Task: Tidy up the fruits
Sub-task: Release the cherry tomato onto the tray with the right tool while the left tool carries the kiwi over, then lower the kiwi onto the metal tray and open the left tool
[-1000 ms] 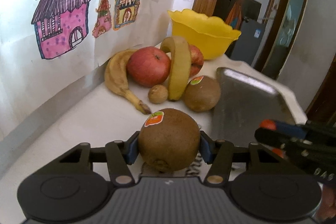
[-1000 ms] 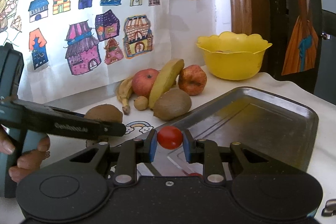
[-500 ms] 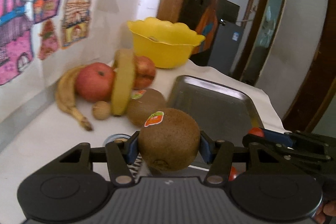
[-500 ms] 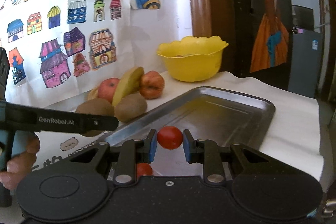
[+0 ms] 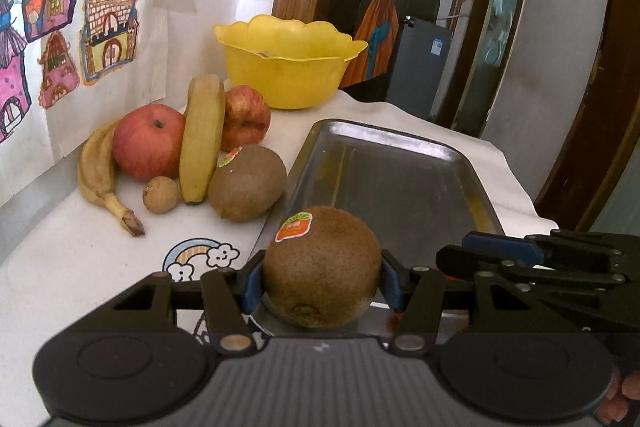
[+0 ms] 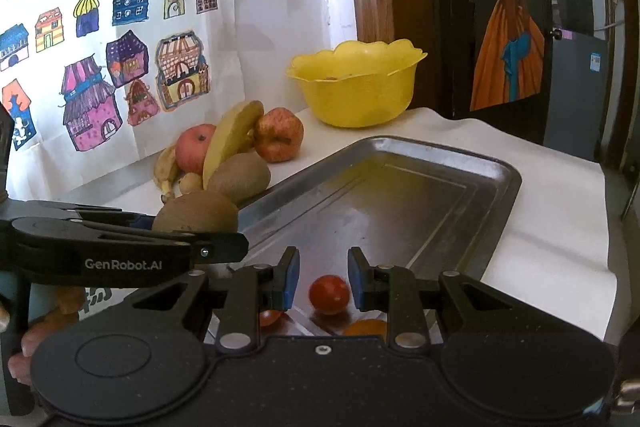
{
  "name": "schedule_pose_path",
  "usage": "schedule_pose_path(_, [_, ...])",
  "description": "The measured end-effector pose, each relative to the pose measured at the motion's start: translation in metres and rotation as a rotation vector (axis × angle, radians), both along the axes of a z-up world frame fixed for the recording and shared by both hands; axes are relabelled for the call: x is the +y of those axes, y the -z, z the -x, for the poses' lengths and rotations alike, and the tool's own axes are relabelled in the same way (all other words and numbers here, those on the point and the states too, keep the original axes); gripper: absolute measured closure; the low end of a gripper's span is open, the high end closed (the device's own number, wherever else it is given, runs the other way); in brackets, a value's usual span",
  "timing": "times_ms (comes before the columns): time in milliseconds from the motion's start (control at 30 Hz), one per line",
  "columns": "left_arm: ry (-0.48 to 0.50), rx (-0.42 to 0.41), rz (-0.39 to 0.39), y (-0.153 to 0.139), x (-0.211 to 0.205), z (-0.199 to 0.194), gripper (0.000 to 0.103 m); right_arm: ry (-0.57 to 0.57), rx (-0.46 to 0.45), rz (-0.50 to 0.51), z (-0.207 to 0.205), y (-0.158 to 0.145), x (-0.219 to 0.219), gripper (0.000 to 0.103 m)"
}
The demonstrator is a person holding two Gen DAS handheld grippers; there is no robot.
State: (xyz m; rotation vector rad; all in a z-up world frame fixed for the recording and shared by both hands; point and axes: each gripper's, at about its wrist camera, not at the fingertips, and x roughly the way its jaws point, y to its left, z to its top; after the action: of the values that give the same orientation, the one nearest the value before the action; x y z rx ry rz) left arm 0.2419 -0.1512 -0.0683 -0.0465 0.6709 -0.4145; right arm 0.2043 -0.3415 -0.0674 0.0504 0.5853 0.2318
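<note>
My left gripper (image 5: 322,281) is shut on a brown kiwi (image 5: 322,267) with a red sticker, held over the near left edge of the steel tray (image 5: 400,187). In the right wrist view the same kiwi (image 6: 196,213) shows behind the left gripper's black fingers (image 6: 168,239). My right gripper (image 6: 323,277) hangs low over the tray's (image 6: 440,195) near end. A small red tomato (image 6: 329,294) lies on the tray just below and between its pads, with a gap at the left pad. A second tomato (image 6: 269,317) and an orange fruit (image 6: 366,327) lie partly hidden beneath the gripper.
By the wall left of the tray lie two apples (image 5: 148,141), two bananas (image 5: 200,139), another kiwi (image 5: 246,187) and a small brown fruit (image 5: 161,194). A yellow bowl (image 5: 288,67) stands behind them. White cloth covers the table; its edge drops off beyond the tray on the right.
The left gripper carried the kiwi rightward to the tray's edge. The right gripper moved over the tray, and the tomato has dropped from between its pads onto the tray.
</note>
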Motion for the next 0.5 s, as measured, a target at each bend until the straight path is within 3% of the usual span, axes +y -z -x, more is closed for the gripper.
schedule_pose_path(200, [0.015,0.017,-0.009,0.003,-0.002,-0.002,0.042,0.012,-0.006,-0.005,0.002,-0.001,-0.002,0.070])
schedule_pose_path(400, [0.022,0.010,-0.004,0.001,-0.002,-0.001,0.040,0.047,-0.017,-0.007,0.013,-0.004,-0.008,0.050])
schedule_pose_path(500, [0.027,-0.020,0.019,-0.006,0.002,0.004,0.025,0.084,-0.036,-0.013,0.023,-0.010,-0.015,0.040])
